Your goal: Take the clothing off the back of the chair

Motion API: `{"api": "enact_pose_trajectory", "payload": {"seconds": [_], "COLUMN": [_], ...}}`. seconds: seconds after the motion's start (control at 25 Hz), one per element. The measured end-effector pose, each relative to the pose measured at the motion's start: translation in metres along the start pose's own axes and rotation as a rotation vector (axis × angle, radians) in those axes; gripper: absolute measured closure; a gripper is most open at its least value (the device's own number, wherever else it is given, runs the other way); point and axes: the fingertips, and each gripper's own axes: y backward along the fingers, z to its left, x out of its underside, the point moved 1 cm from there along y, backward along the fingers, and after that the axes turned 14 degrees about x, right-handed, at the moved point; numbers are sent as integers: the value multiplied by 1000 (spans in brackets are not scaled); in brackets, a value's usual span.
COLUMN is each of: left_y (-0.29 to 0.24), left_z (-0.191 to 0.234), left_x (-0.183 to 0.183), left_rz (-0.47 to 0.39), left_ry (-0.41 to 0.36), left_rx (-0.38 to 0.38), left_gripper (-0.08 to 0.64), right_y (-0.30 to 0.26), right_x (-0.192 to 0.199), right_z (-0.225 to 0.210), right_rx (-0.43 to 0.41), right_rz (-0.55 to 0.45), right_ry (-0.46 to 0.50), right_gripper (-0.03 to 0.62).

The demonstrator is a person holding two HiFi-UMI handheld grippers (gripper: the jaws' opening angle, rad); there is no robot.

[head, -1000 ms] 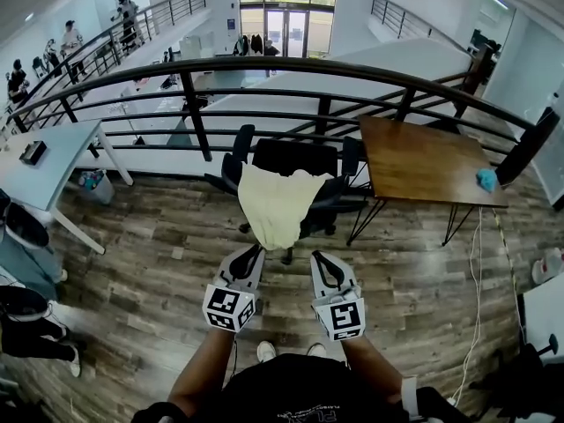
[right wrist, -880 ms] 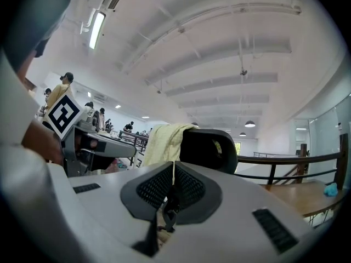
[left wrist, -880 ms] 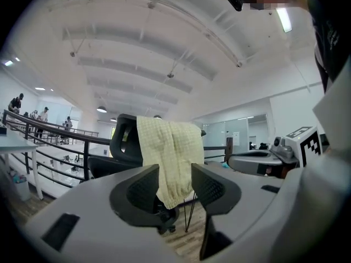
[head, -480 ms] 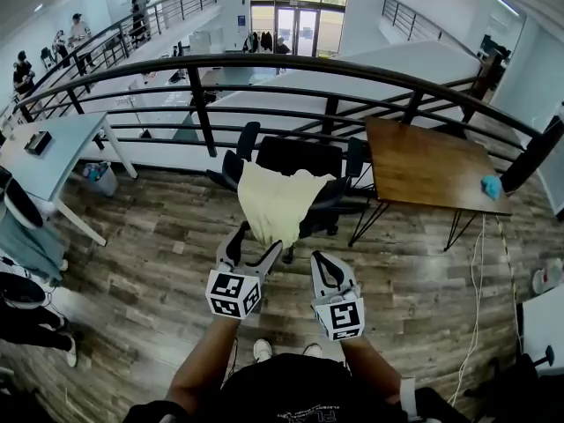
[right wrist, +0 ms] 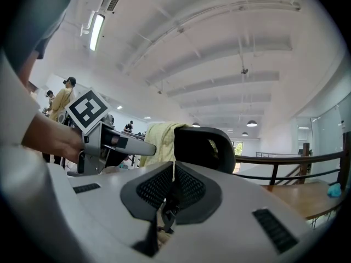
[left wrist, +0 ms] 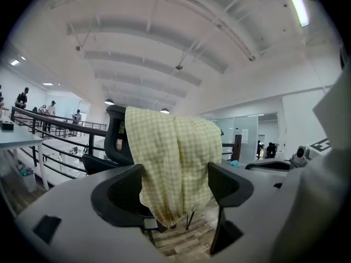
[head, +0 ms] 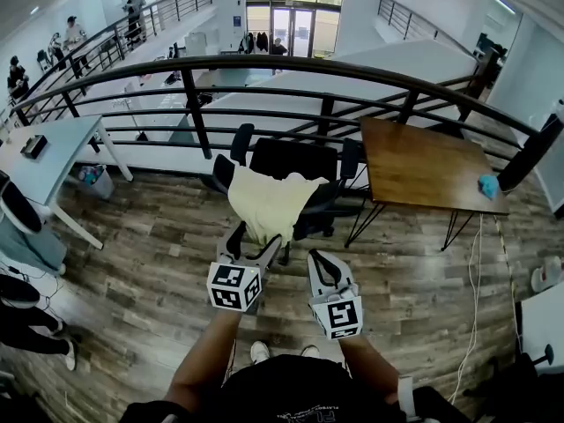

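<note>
A pale yellow checked garment hangs over the back of a black office chair. My left gripper is right in front of its lower hem, and its jaws have just been opening. In the left gripper view the garment hangs ahead in line with the wide gap of the gripper; no pad presses on it. My right gripper is held beside it to the right, shut and empty. In the right gripper view its closed jaws face the chair back.
A wooden table stands right of the chair, with a blue cloth on it. A black railing runs behind the chair. A white desk is at the left. A cable lies on the plank floor.
The left gripper's jaws went from shut to wide open, and it moved slightly forward toward the garment's hem. The right gripper stayed where it was.
</note>
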Motion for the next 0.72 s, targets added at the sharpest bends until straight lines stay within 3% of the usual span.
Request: {"api": "enact_pose_trajectory", "payload": {"seconds": [0.16,0.6,0.72], "left_y": [-4,5,6], "left_z": [0,-3,-5], "left_x": [-1,-6,-8], "left_rz": [5,-2,5], "left_ry": [-7,-75,-88], "left_rx": [-3,-67,-72], "left_gripper": [184,484,512], "right_y": [-1,2,4], "right_x": [5,10,10], "right_z": [-3,-7,-7], "right_rx": [-4,-9,-9], "right_rz": [9,16,22], "right_ry": [1,-2,-8], "right_gripper": [571,571,571]}}
